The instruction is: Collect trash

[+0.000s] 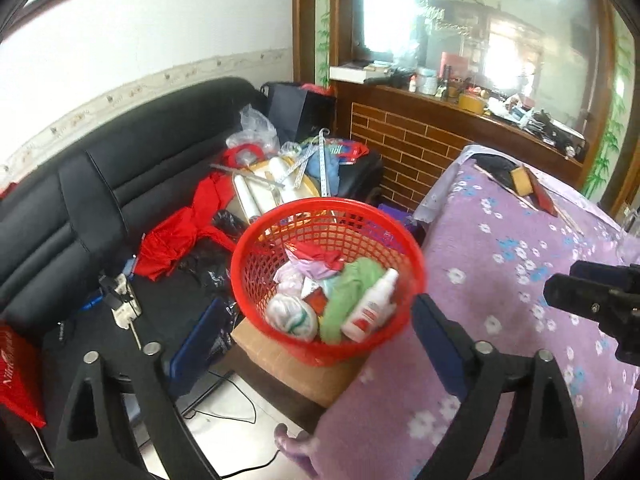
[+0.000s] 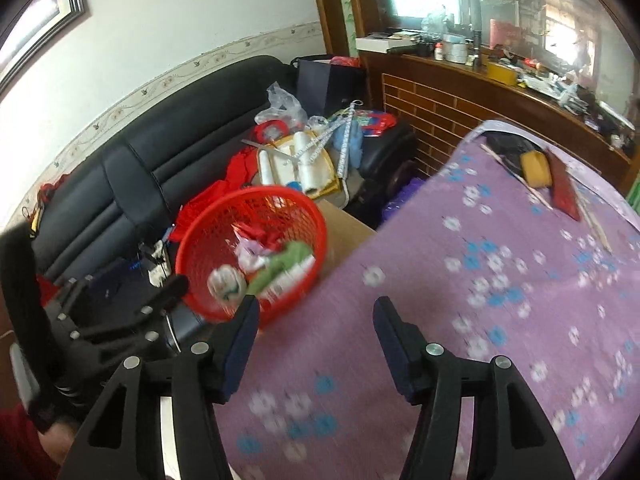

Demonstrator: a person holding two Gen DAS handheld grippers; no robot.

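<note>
A red mesh basket (image 1: 280, 232) stands on a cardboard box (image 1: 288, 364) beside the table. It holds crumpled paper, a green cloth (image 1: 348, 292), a white spray bottle (image 1: 374, 304) and a wrapper ball (image 1: 290, 316). My left gripper (image 1: 316, 332) is open, its jaws spread wide to either side of the basket's near rim, empty. My right gripper (image 2: 316, 344) is open and empty above the purple floral tablecloth (image 2: 500, 280), to the right of the basket (image 2: 204, 240). It also shows in the left wrist view (image 1: 592, 296). The left gripper shows in the right wrist view (image 2: 120, 320).
A black sofa (image 1: 100, 184) behind the basket carries red cloth (image 1: 180, 232), rolls, rulers and plastic bags. A tape roll (image 2: 536, 168), a red booklet (image 2: 564, 192) and sticks lie at the table's far end. A cluttered wooden counter (image 1: 460, 120) stands behind. Cables lie on the floor.
</note>
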